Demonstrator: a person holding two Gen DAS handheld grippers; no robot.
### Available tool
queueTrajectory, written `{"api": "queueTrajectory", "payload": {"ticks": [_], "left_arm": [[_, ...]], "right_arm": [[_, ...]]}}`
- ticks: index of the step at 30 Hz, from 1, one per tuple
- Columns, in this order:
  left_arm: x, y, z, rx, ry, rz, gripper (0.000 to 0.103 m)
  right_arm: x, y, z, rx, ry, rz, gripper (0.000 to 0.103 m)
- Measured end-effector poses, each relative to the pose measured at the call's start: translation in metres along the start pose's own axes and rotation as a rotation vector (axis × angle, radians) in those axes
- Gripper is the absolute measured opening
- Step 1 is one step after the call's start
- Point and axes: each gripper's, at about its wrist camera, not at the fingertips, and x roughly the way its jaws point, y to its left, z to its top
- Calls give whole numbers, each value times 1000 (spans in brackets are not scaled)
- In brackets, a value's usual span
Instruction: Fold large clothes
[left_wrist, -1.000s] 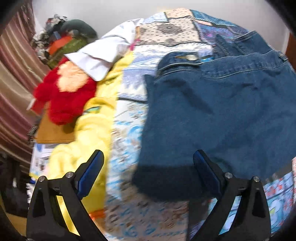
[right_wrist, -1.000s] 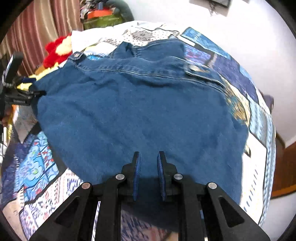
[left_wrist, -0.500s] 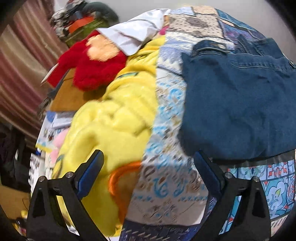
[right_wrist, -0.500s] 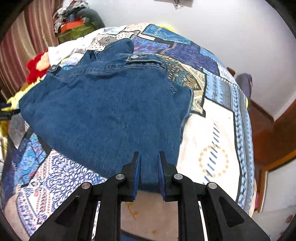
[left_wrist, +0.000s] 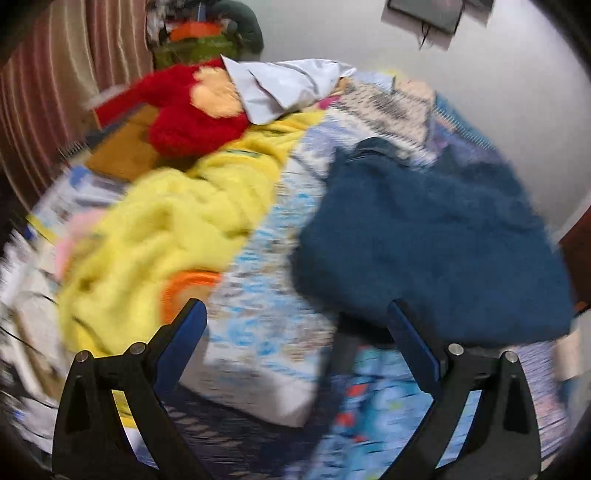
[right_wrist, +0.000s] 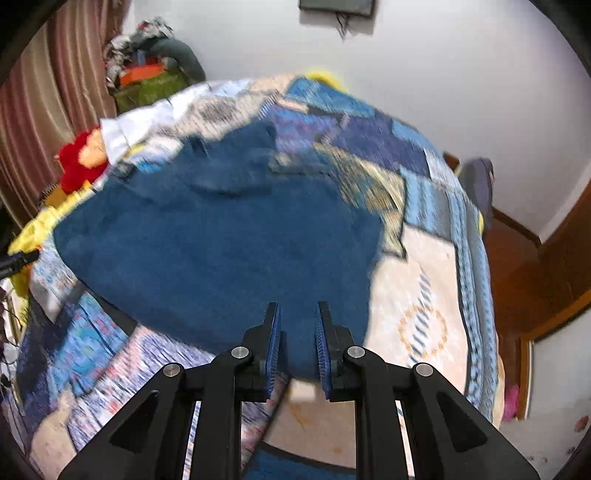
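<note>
Denim garment (right_wrist: 221, 236) edge between right jaws

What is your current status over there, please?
Left tool open, empty. Right tool narrowly parted over the near edge of the jeans; grip unclear. Jeans lie on the quilt. Yellow blanket alongside.

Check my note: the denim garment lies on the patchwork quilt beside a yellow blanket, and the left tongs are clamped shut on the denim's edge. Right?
Not quite. The left tongs are wide open and hold nothing, as the left wrist view shows. The rest stands: the denim garment lies on the patchwork quilt beside the yellow blanket.
</note>
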Motion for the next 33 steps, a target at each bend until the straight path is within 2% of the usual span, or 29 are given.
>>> {"api": "queueTrajectory", "payload": {"ticks": [2,6,9,12,15,18,19,20,21,24,26,29,31,33], "left_arm": [[14,-3,2,-60,50,-99,99],[49,-9,3,-139,150,-185,96],[73,-17,2,-166,218,-293,86],[90,-27,4,-149,229,-329,84],[107,-28,13,-190,224,-370,84],[125,-23,20,-273,212,-413,84],[129,-24,22,-273,198,-404,78],[131,-26,24,-265,187,-372,67],[135,-31,27,-252,183,-329,62],[136,-42,32,-245,177,-274,52],[126,-51,36,-194,148,-234,42],[99,-72,40,-67,65,-175,36],[77,-84,39,17,6,-138,34],[51,-92,39,62,-58,-134,34]], "right_arm": [[1,11,10,-9,-24,22,14],[17,36,21,-44,-30,54,14],[40,51,20,-60,8,85,14],[70,60,15,-77,74,100,14],[96,62,6,-91,134,97,14],[101,60,1,-90,106,103,14],[102,59,1,-89,105,106,14],[102,58,0,-85,105,110,14],[103,58,0,-81,106,114,14],[102,58,1,-79,111,114,14],[99,62,2,-86,120,101,14],[92,68,6,-89,141,104,14],[85,73,11,-73,151,180,14],[76,83,17,-63,151,261,14]]}}
